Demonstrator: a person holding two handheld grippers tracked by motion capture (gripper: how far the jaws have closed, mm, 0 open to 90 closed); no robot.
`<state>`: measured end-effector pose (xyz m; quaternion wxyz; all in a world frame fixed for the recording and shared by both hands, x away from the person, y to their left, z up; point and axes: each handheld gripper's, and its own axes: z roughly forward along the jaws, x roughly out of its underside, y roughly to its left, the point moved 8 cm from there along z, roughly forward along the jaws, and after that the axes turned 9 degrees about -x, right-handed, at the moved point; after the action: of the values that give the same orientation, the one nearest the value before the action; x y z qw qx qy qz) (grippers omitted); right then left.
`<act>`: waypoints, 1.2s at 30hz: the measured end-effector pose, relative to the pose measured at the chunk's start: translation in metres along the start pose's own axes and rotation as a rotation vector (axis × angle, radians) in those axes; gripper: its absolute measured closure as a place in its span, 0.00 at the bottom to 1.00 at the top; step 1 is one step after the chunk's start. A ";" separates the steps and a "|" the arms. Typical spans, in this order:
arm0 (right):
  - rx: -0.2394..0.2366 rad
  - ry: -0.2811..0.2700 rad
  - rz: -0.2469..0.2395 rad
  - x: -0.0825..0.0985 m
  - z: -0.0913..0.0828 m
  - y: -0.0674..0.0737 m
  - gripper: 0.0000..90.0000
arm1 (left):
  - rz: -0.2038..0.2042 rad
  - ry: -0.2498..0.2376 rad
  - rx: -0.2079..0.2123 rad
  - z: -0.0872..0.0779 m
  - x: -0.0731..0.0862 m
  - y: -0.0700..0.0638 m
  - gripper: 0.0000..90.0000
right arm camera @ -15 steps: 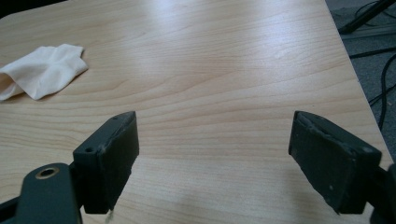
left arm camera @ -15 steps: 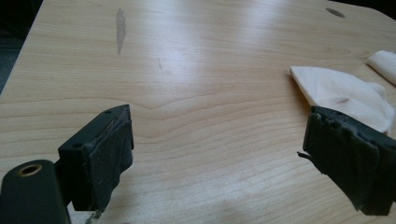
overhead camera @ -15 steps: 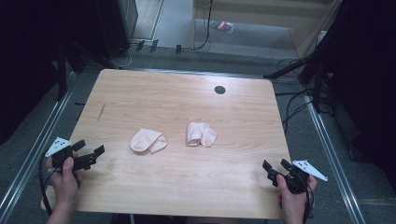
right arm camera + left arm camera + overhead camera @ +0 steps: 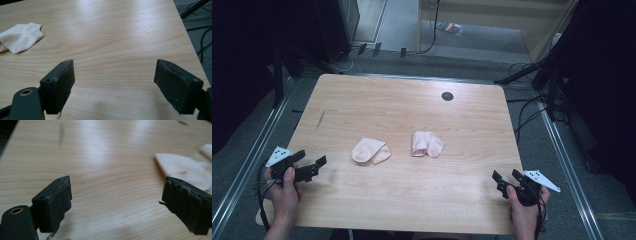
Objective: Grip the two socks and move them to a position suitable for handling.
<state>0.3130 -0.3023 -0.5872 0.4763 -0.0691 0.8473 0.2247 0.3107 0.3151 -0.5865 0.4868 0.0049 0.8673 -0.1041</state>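
Note:
Two pale pink folded socks lie on the wooden table (image 4: 412, 190). The left sock (image 4: 370, 151) is near the middle left, the right sock (image 4: 427, 143) beside it. My left gripper (image 4: 311, 161) is held at the table's left edge, open, pointing toward the left sock (image 4: 185, 168) with bare wood between its jaws. My right gripper (image 4: 506, 176) sits at the front right corner, open and empty. In the right gripper view the right sock (image 4: 21, 37) lies far off at upper left.
A small dark round hole (image 4: 447, 96) sits near the table's far edge. A dark streak (image 4: 320, 119) marks the wood at left. Cables (image 4: 527, 107) and metal rails (image 4: 247, 165) run along the floor around the table.

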 end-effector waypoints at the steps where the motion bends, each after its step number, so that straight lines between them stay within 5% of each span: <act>1: 0.003 0.003 0.000 0.000 0.000 0.000 0.19 | 0.004 -0.003 0.013 0.001 -0.002 -0.007 0.11; 11: 0.006 0.007 -0.002 0.001 0.000 0.001 0.20 | 0.084 0.019 0.150 0.019 -0.016 -0.085 0.20; 13: 0.006 0.007 -0.002 0.001 0.000 0.001 0.20 | 0.089 0.025 0.155 0.022 -0.016 -0.091 0.22; 19: 0.006 0.010 -0.001 0.002 0.000 0.001 0.20 | 0.209 0.049 0.161 0.037 -0.015 -0.128 0.26; 26: 0.003 0.016 0.001 0.002 0.000 0.001 0.20 | 0.267 0.115 0.163 0.053 -0.002 -0.144 0.32; 29: 0.005 0.022 -0.003 0.002 0.001 0.002 0.20 | 0.277 0.179 0.151 0.062 0.007 -0.150 0.35; 36: 0.009 0.024 -0.005 0.002 0.001 0.002 0.20 | 0.326 0.177 0.089 0.067 0.008 -0.150 0.50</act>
<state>0.3118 -0.2998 -0.5889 0.4669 -0.0718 0.8538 0.2189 0.3463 0.1551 -0.6002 0.4181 0.1761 0.8891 -0.0610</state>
